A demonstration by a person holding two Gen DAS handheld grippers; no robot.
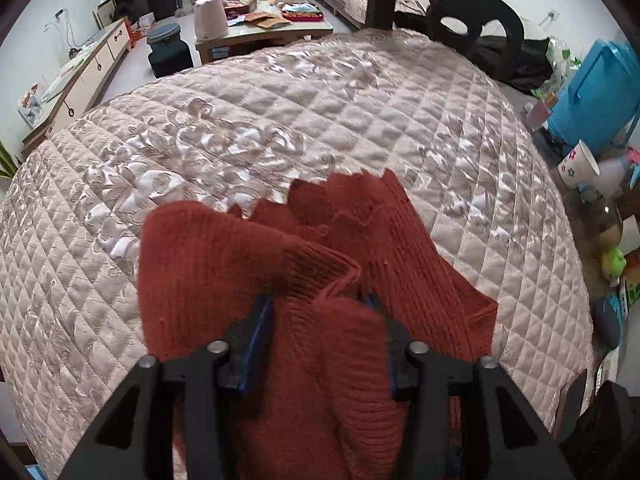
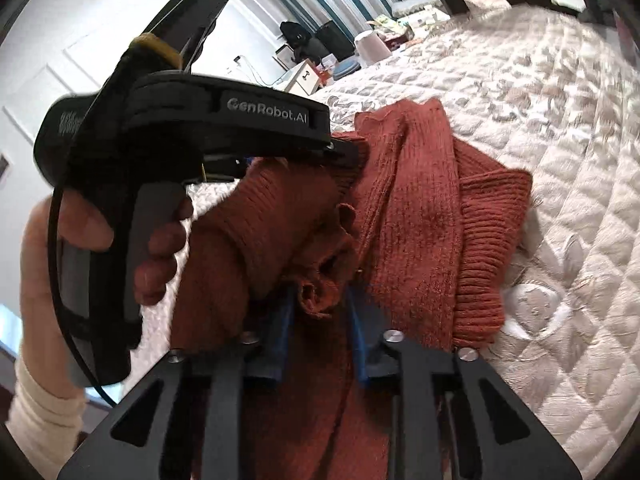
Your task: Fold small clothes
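Note:
A rust-red knitted sweater (image 1: 248, 264) lies bunched on the quilted beige cover (image 1: 280, 100) of a table, its scalloped hem toward the far side. My left gripper (image 1: 320, 316) points steeply down, and a thick fold of the sweater fills the gap and touches both blue pads (image 1: 262, 328). In the right wrist view the sweater (image 2: 416, 216) is crumpled, and my right gripper (image 2: 320, 316) is shut on a frilled bunch of its edge. The left gripper (image 2: 348, 152) shows from the side there, its tip buried in the knit, held by a person's hand (image 2: 40, 264).
A dark wooden chair back (image 1: 444, 12) stands at the table's far edge. Beyond it are a cluttered coffee table (image 1: 264, 28) with a pink kettle (image 1: 210, 16). A blue bin (image 1: 596, 96) and a paper cup (image 1: 576, 164) sit off the right side.

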